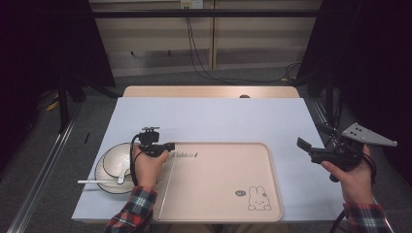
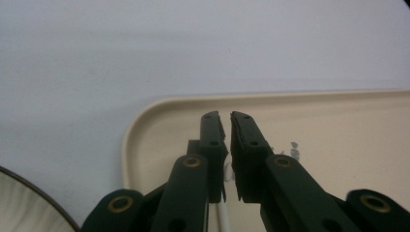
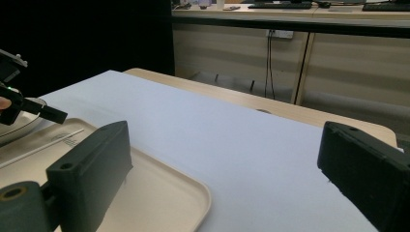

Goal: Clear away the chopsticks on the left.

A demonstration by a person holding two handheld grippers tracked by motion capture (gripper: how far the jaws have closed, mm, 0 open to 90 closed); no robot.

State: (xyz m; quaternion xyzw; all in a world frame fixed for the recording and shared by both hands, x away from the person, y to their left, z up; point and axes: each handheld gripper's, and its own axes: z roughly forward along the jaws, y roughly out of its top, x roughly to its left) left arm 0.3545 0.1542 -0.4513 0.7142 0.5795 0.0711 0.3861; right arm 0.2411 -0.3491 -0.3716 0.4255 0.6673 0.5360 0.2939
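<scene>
A beige tray (image 1: 275, 180) with a rabbit drawing lies at the table's front. My left gripper (image 1: 171, 145) hovers low over the tray's far left corner (image 2: 145, 121). Its jaws (image 2: 227, 116) stand almost together, with a thin slit between them. A thin white chopstick (image 1: 165, 187) lies along the tray's left side, under and in line with those jaws (image 2: 223, 217). It looks to rest on the tray (image 3: 46, 144), apart from the pads. My right gripper (image 1: 313, 138) hangs off the table's right edge, open wide and empty (image 3: 222, 154).
A white bowl (image 1: 109, 162) with a dark rim sits left of the tray, with a spoon (image 1: 122, 174) in it and a second white stick (image 1: 94, 181) across its near side. The bowl's edge (image 2: 19, 203) is close to the left gripper. Pale blue tabletop (image 1: 209, 119) stretches beyond.
</scene>
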